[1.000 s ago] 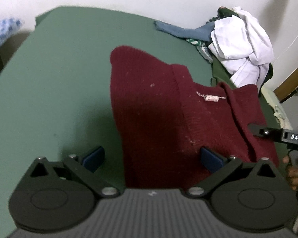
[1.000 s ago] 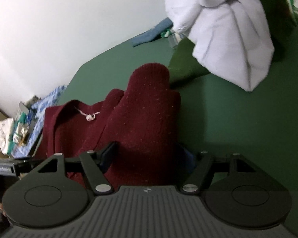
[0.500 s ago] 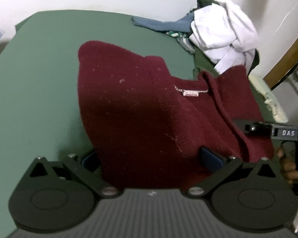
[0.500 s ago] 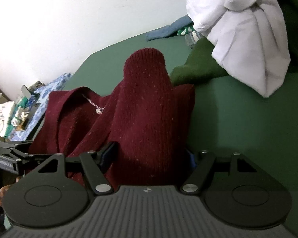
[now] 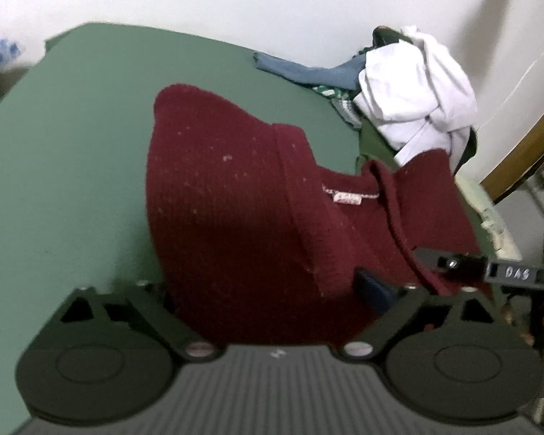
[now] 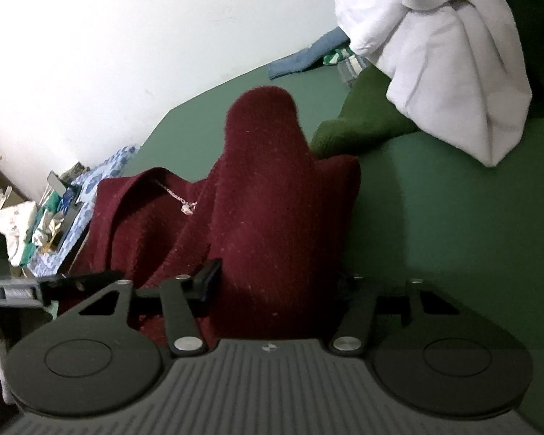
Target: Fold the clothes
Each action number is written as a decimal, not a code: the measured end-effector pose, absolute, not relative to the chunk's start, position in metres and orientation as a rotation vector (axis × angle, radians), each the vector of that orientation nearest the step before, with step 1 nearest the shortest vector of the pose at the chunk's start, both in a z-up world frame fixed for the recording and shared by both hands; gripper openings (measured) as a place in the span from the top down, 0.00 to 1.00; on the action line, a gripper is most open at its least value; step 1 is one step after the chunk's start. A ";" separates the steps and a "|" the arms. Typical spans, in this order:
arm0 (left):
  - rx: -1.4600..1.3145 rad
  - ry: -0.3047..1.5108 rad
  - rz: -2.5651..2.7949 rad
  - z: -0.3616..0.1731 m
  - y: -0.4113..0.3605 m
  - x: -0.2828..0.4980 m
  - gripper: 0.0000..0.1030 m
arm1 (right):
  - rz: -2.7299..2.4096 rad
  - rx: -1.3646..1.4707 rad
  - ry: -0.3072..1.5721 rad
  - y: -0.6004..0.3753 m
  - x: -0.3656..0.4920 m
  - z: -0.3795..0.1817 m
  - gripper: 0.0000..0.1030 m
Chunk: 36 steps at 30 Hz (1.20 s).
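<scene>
- Maroon sweater (image 5: 243, 217) is held bunched above the green table (image 5: 65, 166).
- Left gripper (image 5: 268, 293) is spread wide — sweater between its fingers.
- Right gripper (image 6: 279, 282) likewise stands spread around the knit.

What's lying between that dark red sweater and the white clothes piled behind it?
In the right wrist view, a dark green garment lies between the maroon sweater and the white bundle.

The maroon sweater (image 5: 243, 217) hides the left gripper's (image 5: 268, 290) left fingertip; the white garment (image 6: 442, 47) is cut off at upper right.
</scene>
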<state>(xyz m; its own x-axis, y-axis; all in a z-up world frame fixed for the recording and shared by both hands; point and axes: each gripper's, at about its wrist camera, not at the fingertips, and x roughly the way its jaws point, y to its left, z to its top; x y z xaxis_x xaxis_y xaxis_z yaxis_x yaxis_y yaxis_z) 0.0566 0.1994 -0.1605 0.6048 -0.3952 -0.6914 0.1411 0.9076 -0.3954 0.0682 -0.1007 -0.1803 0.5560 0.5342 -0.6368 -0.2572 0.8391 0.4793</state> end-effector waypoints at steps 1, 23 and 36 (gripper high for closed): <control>-0.326 0.873 -0.313 -0.160 0.201 0.056 0.21 | 0.473 0.355 0.865 -0.101 0.068 -0.180 0.49; -0.183 0.875 -0.240 -0.139 0.184 0.047 0.52 | 0.375 0.267 0.862 -0.088 0.049 -0.168 0.53; -0.136 0.871 -0.200 -0.137 0.171 0.044 0.52 | 0.352 0.231 0.843 -0.083 0.045 -0.176 0.41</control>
